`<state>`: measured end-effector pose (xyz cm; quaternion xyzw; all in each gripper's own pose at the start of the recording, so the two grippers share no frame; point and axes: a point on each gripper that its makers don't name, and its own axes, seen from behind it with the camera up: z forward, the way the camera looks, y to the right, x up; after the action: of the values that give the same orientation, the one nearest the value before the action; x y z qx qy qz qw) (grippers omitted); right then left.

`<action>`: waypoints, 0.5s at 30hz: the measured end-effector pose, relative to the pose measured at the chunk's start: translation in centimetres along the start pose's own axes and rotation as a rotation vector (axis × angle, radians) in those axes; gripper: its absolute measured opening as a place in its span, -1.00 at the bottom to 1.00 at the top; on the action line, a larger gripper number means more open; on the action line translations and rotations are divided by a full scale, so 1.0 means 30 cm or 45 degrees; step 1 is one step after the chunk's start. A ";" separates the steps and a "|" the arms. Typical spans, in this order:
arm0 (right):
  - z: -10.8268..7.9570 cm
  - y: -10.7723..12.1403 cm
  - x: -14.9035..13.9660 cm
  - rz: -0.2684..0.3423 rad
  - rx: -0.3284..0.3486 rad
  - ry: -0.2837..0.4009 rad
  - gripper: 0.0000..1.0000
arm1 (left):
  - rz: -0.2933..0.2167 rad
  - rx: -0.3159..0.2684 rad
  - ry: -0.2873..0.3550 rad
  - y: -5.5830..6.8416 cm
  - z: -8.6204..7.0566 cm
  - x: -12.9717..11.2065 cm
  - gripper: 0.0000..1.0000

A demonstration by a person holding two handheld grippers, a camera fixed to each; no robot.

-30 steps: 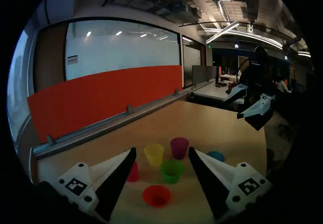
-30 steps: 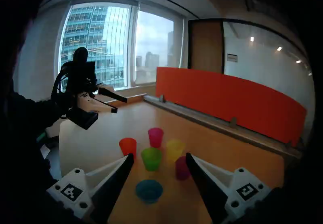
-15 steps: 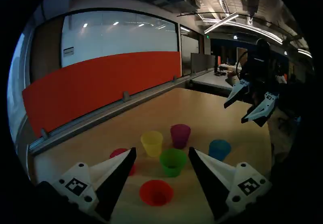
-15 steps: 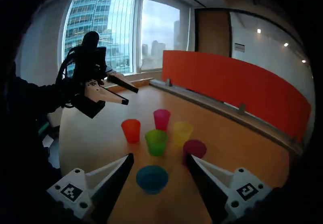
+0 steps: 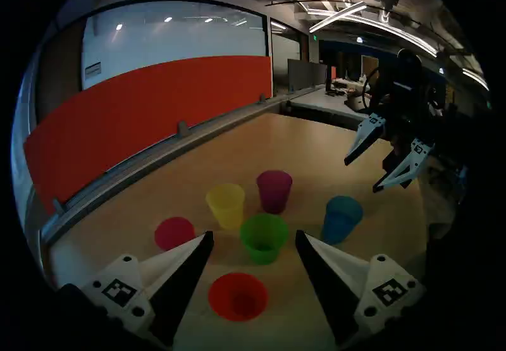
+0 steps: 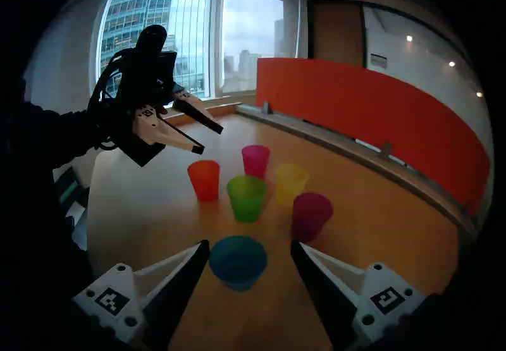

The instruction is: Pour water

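Both claws gape wide and empty, the left claw (image 5: 253, 233) poised over the red cup (image 5: 238, 296), the right claw (image 6: 248, 243) over the blue cup (image 6: 238, 262); with the green cup (image 5: 264, 237) just past their tips, a crooked grab could topple neighbours.

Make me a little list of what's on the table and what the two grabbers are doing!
Table: wooden table, orange screen along one side
Cups: six, all upright
Middle: green cup
Around it: orange cup, pink cup, yellow cup, purple cup, blue cup
Left gripper: open, empty, nearest the orange cup
Right gripper: open, empty, nearest the blue cup
Pouring: not begun
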<state>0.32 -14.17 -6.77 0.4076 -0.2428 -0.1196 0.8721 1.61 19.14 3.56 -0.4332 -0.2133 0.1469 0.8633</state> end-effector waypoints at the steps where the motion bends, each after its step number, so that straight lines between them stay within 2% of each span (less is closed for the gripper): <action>1: 0.004 -0.003 -0.007 0.001 0.004 -0.004 1.00 | 0.005 -0.006 -0.010 0.005 0.006 -0.006 0.92; 6: 0.021 -0.016 -0.049 -0.001 0.020 -0.029 0.99 | 0.026 -0.032 -0.055 0.025 0.033 -0.034 0.93; 15: 0.047 -0.040 -0.115 -0.014 0.037 -0.077 1.00 | 0.045 -0.056 -0.137 0.033 0.071 -0.083 0.93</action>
<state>-3.38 -14.45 -8.04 0.4179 -0.2686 -0.1330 0.8576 -1.66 20.10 3.29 -0.4473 -0.2548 0.1804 0.8381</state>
